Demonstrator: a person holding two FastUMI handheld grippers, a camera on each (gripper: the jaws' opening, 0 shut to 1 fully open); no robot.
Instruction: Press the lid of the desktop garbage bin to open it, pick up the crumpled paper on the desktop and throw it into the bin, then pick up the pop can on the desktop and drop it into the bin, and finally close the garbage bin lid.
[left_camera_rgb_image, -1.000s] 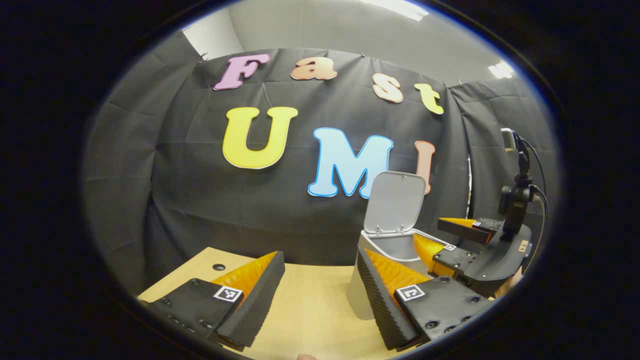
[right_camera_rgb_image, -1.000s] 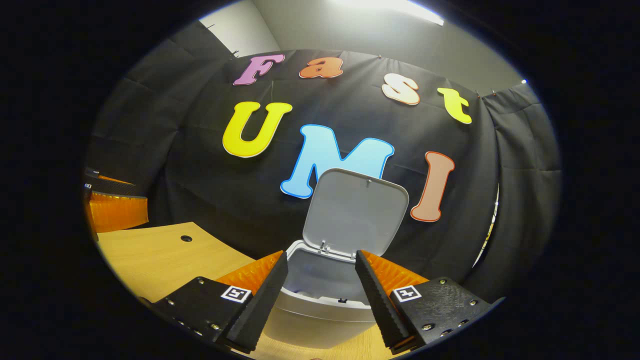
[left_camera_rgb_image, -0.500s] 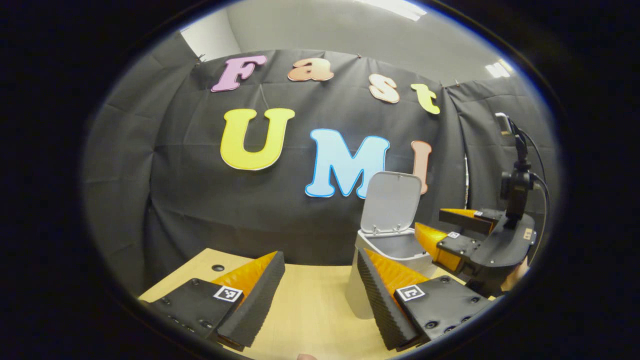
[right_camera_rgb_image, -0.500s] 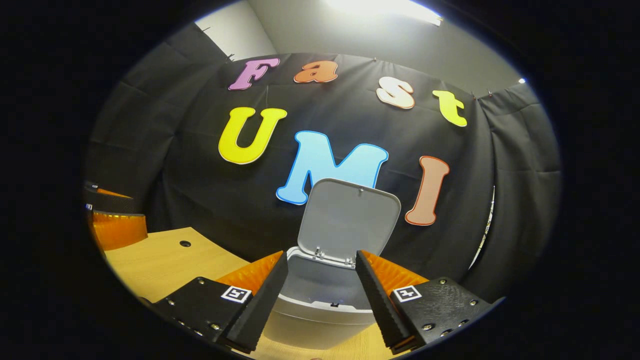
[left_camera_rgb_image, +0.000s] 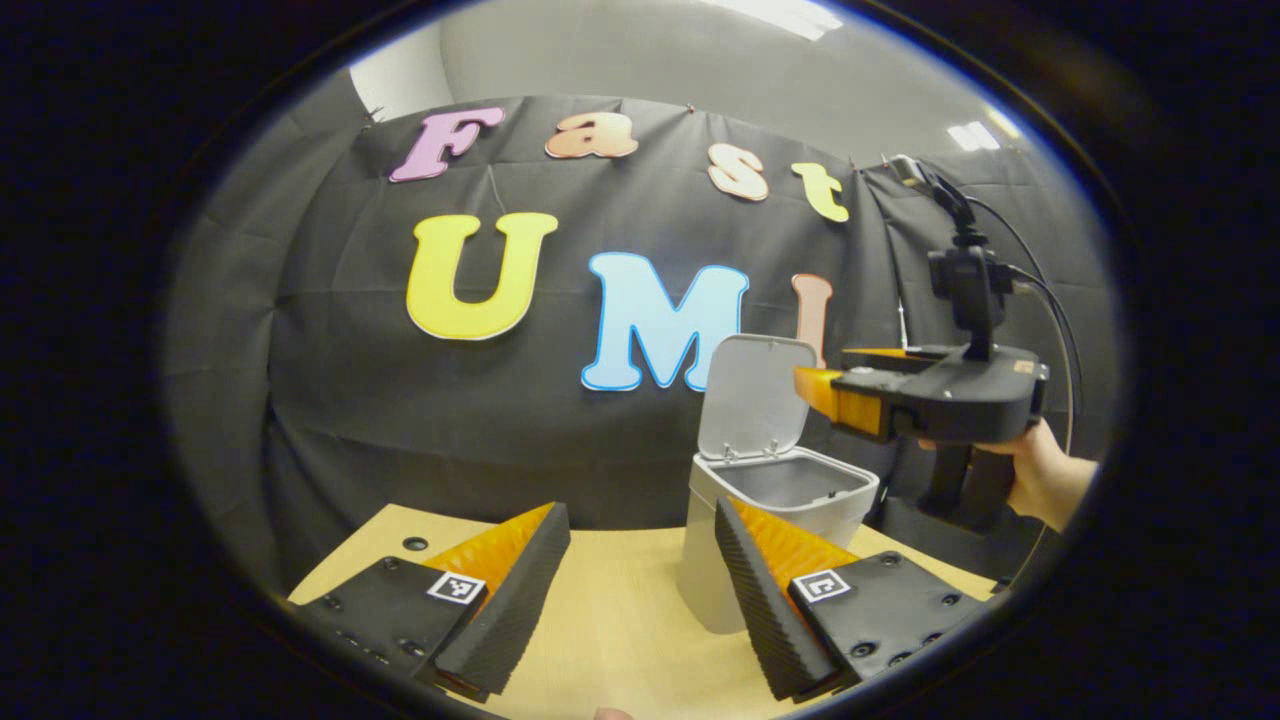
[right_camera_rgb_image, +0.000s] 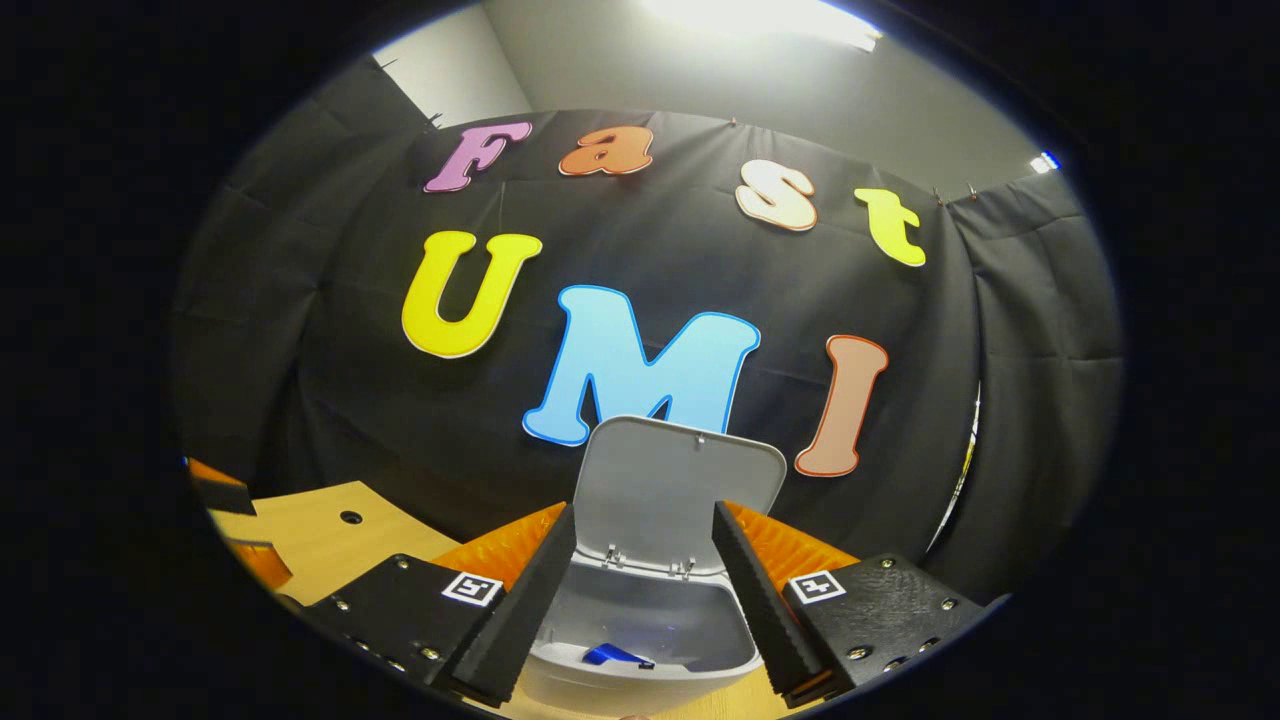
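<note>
The garbage bin (left_camera_rgb_image: 775, 530), a smooth pale grey plastic box with rounded corners, stood on the light wood-grain counter (left_camera_rgb_image: 620, 620) close to the black cloth wall, and its flat, rounded-square lid (left_camera_rgb_image: 752, 398) stood hinged up at the back, leaving the mouth open. In the left gripper view the left tool (left_camera_rgb_image: 640, 585) hung low over the counter with its two wedge-shaped, ribbed foam fingers (left_camera_rgb_image: 510, 605) spread wide apart and nothing between them; the bin sat just beyond its right-hand finger. Farther off in that view the right tool (left_camera_rgb_image: 815, 385) was held level by a hand (left_camera_rgb_image: 1050, 480), raised above the bin's open mouth with its tip just in front of the raised lid; how its fingers stood could not be told from there. In the right gripper view the right tool (right_camera_rgb_image: 640, 590) looked down into the bin (right_camera_rgb_image: 640, 650) with its ribbed fingers held apart and empty, the lid (right_camera_rgb_image: 680, 490) rising between and beyond them. A small blue thing (right_camera_rgb_image: 612, 655) lay on the smooth floor of the bin, too little of it visible to name. A round cable hole (right_camera_rgb_image: 350, 517) was cut in the counter near its far edge.
</note>
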